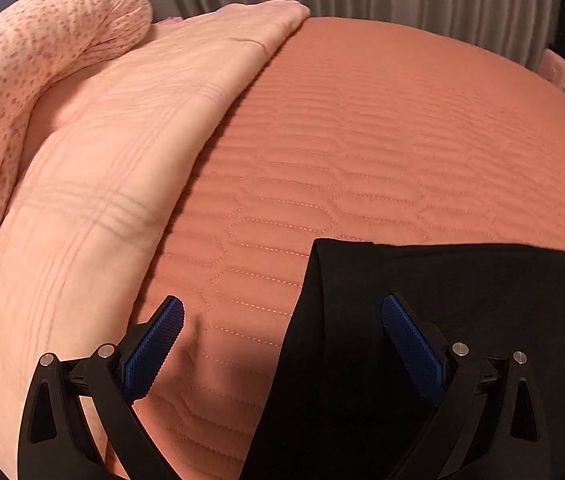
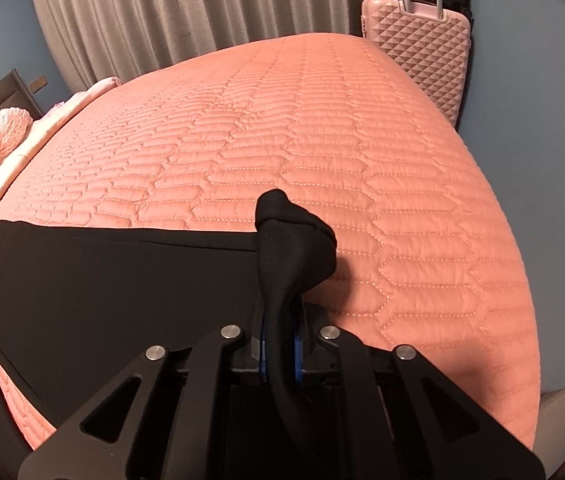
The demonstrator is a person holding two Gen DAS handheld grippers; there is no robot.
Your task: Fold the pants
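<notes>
The black pants (image 1: 422, 320) lie on the quilted orange bedspread (image 1: 362, 140). My left gripper (image 1: 282, 344) is open and holds nothing. Its right blue pad (image 1: 410, 348) is over the black cloth and its left pad (image 1: 154, 348) is over bare bedspread, with the pants' left edge between them. In the right wrist view my right gripper (image 2: 280, 344) is shut on a bunched corner of the pants (image 2: 290, 240), which sticks up past the fingers. The rest of the pants (image 2: 102, 280) spreads flat to the left.
A pale pink folded blanket (image 1: 122, 140) and a dotted pink pillow (image 1: 22, 60) lie along the bed's left side. A pink hard suitcase (image 2: 422, 52) stands past the bed's far right corner. Grey curtains (image 2: 182, 12) hang behind the bed.
</notes>
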